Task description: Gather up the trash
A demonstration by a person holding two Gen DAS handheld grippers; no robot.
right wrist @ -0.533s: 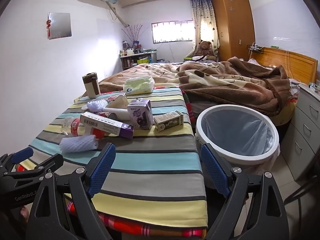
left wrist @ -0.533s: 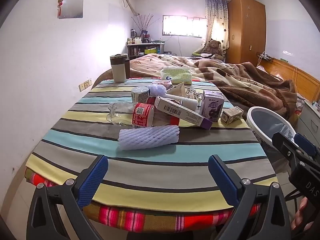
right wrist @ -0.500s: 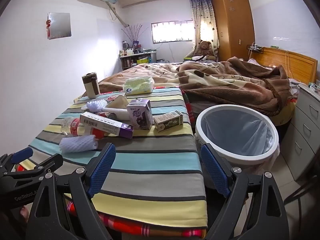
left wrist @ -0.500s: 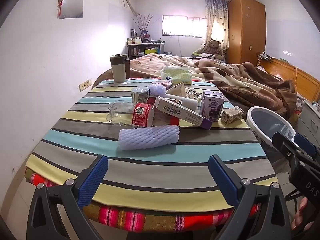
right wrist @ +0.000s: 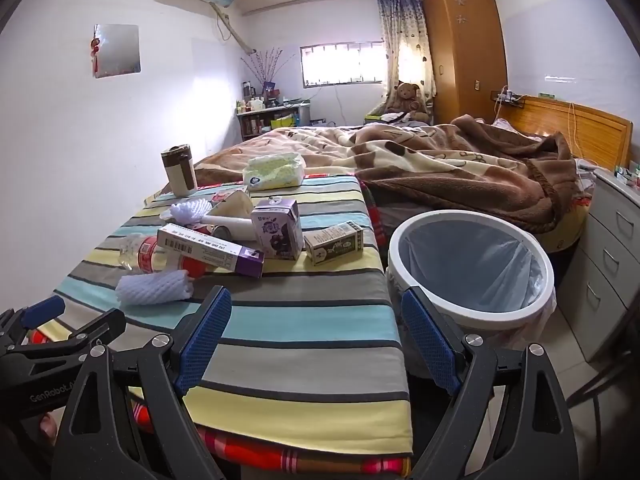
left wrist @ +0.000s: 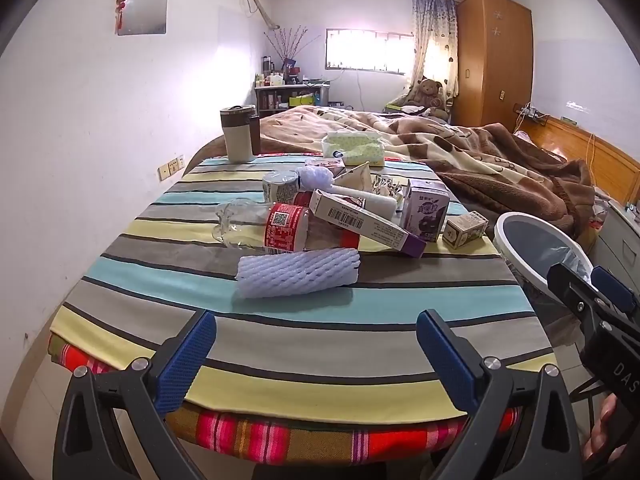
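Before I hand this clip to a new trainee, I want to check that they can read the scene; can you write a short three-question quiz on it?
1. True or false: the left gripper holds the white foam net sleeve.
2. Which stands upright? A) purple drink carton B) clear plastic bottle C) long purple-ended box
3. Fill in: the white trash bin is lined with a ____ and stands beside the striped table, on the bed's side.

Key:
1. False; both grippers, the right gripper too, are open and hold nothing.
2. A
3. plastic bag
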